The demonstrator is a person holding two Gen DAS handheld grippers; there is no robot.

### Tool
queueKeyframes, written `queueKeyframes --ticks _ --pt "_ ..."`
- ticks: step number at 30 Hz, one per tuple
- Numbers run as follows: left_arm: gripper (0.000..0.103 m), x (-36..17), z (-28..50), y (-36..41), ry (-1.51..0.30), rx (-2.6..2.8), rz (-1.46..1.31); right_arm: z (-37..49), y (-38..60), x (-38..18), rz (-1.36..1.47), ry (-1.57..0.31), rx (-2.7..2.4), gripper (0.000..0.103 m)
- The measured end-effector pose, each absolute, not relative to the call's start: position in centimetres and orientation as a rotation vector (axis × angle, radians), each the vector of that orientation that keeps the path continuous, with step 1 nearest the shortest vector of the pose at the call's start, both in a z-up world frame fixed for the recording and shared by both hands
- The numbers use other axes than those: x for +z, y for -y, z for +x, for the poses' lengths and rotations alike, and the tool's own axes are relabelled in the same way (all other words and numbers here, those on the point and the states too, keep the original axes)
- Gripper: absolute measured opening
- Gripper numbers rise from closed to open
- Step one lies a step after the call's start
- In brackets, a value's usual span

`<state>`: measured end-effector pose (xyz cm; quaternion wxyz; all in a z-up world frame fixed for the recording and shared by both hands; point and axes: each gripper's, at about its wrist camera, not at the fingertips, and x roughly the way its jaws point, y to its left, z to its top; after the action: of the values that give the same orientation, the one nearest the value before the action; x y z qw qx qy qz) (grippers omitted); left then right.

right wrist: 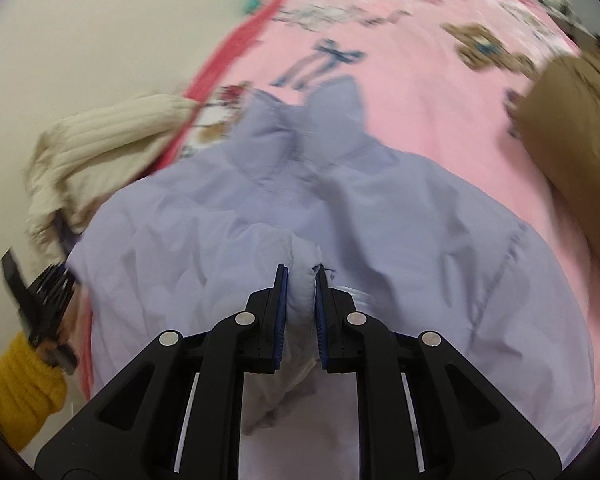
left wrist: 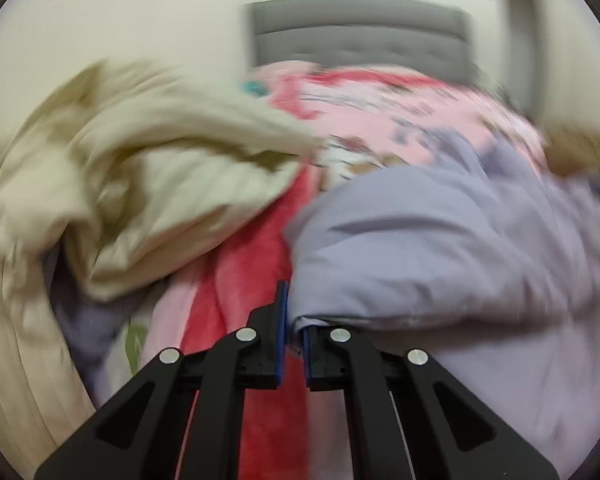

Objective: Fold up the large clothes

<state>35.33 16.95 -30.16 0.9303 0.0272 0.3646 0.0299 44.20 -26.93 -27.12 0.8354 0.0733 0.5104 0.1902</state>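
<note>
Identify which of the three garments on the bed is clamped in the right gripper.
The lavender jacket: a fold of it sits between the right gripper pads. The cream ribbed sweater lies left, the tan garment far right, both untouched.

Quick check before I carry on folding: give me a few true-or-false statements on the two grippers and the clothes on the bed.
1. The right gripper is shut on a fold of the lavender jacket. True.
2. The left gripper stands wide open. False: it is shut, pinching the jacket's edge.
3. The lavender jacket lies on a pink printed blanket. True.
4. The cream knit sweater lies on top of the jacket's middle. False: it lies off to the jacket's side.
5. The tan garment is held by the right gripper. False: it lies apart at the blanket's far side.
</note>
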Motion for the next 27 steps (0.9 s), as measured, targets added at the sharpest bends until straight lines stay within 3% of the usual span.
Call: queueKeyframes --ticks 5,11,14,16,19,23,26,27 --pt "0.009 -35.5 36.3 -19.2 -0.941 0.102 -0.136 45.1 26.7 -30.8 0.100 -1.225 0.314 0.012" --pt "0.010 -37.2 35.3 -19.0 -0.897 0.030 -0.071 45.6 25.6 -34.2 0.032 -1.281 0.266 0.014" --pt "0.010 -36.3 34.6 -18.3 -0.855 0.024 -0.016 45.2 26.2 -32.7 0.054 -1.238 0.258 0.022" --pt "0.013 -35.4 34.0 -17.7 -0.816 0.032 0.039 44.2 26.8 -29.9 0.065 -1.165 0.269 0.044" --pt "0.022 -34.7 33.4 -17.0 -0.791 0.050 0.093 43.5 26.3 -25.6 0.024 -1.082 0.298 0.064" --pt "0.040 -34.6 32.4 -17.2 -0.777 0.095 0.060 46.0 20.5 -21.7 -0.085 -1.017 0.492 0.069" --pt "0.038 -34.5 31.8 -17.1 -0.755 0.088 0.057 51.4 11.3 -21.6 -0.129 -1.013 0.771 0.068" --pt "0.031 -34.5 31.7 -16.9 -0.752 0.083 0.076 53.1 8.2 -22.0 -0.146 -1.025 0.854 0.062"
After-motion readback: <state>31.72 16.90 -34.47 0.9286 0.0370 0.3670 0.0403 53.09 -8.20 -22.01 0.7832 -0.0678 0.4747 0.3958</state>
